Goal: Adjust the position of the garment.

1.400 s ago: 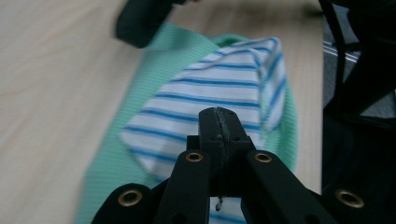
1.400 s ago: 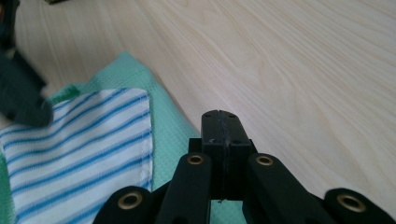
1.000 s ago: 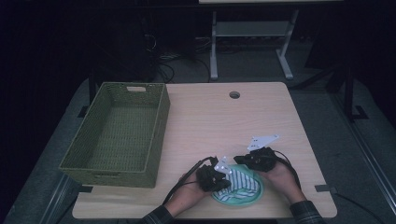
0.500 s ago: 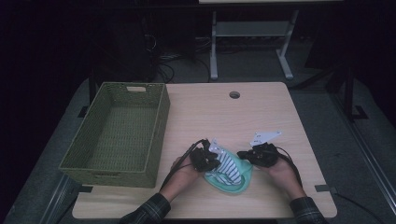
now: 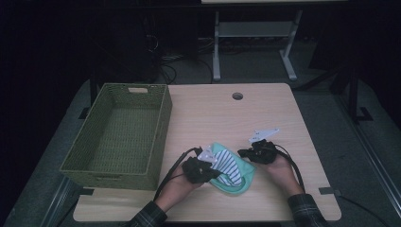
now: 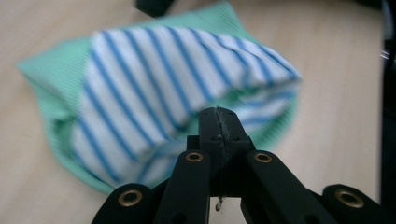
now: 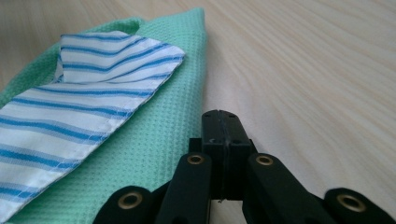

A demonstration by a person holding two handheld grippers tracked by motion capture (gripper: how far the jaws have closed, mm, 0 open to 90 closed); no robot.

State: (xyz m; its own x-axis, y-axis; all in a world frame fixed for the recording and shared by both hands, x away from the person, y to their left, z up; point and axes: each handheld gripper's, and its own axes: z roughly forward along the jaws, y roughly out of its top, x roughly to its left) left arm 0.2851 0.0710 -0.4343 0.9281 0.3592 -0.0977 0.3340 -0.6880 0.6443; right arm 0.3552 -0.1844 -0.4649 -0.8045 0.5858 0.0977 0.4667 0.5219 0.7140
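With both claws pinched fully shut and gripping nothing, my left gripper point(image 5: 204, 166) at the cloth's 9 o'clock and right gripper point(image 5: 249, 152) at 2 o'clock bracket the folded green-and-striped cloth point(image 5: 230, 169) on the table point(image 5: 213, 118), probably for pressing the fold flat.

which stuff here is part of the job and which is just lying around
In the job:
- green cloth
- striped cloth on it
- left gripper, shut
- right gripper, shut
- woven basket, likely where they go

Lying about:
- white frame behind the table
- floor cables
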